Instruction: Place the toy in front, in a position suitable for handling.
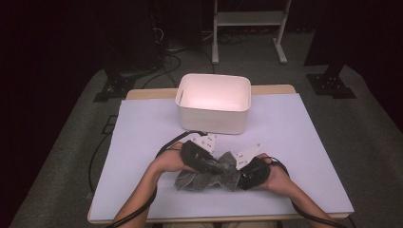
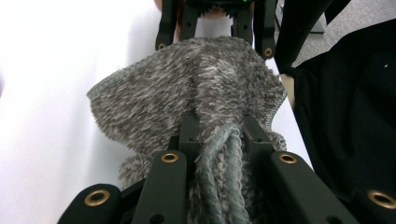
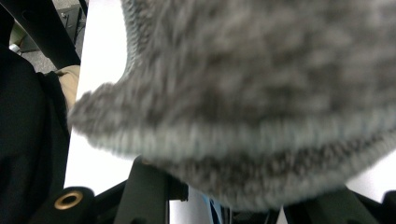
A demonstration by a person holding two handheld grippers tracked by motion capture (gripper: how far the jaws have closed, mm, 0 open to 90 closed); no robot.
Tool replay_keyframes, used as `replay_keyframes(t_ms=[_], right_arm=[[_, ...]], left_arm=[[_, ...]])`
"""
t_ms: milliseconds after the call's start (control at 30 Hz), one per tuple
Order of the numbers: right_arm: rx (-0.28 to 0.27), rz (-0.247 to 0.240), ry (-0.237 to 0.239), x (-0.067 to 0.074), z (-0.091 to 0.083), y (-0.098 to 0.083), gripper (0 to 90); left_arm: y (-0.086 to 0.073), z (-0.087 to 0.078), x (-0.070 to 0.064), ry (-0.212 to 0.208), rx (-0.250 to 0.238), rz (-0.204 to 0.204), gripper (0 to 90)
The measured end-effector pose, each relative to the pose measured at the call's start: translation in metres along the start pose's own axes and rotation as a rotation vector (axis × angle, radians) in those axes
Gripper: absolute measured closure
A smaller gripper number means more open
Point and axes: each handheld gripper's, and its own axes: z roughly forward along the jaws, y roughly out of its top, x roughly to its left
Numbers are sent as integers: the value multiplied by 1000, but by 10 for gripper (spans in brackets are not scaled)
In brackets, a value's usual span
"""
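Wooden counter (image 1: pixel 273 89) under a pale lilac sheet (image 1: pixel 142 142); grey carpet and dark surroundings beyond. White rectangular plastic bin (image 1: pixel 213 103) sits toward the far edge, centre. Fuzzy grey knitted cloth (image 1: pixel 209 176) lies bunched near the near edge, between both hands. Left gripper (image 1: pixel 215 166): fingers (image 2: pixel 254 135) pinch a gathered fold of cloth. Right gripper (image 1: pixel 239 172): cloth drapes over its fingers; grip cannot be judged.
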Motion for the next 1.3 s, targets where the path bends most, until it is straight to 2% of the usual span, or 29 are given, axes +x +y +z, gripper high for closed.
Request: replay_keyframes(t_ms=[400,633,667,767,933,1167,1300], right_arm=[[0,6,1,0,0,0,618],[0,8,4,0,0,-1,618],[0,12,5,0,0,0,618],[-3,14,7,-1,0,-1,618],[-2,18,10,-1,0,-1,618],[-5,21,12,-2,0,-1,618],[-8,19,11,-2,0,-1,617]], left_arm=[[-41,-36,-13,61,-29,-66,748],[-52,-44,-17,80,-32,-95,748],[-52,-44,-17,80,-31,-86,748],[-47,-40,-15,70,-29,-72,748],[-27,-27,-11,48,-23,-36,749],[6,-1,-4,4,-8,27,748],[20,15,1,-19,22,60,748]])
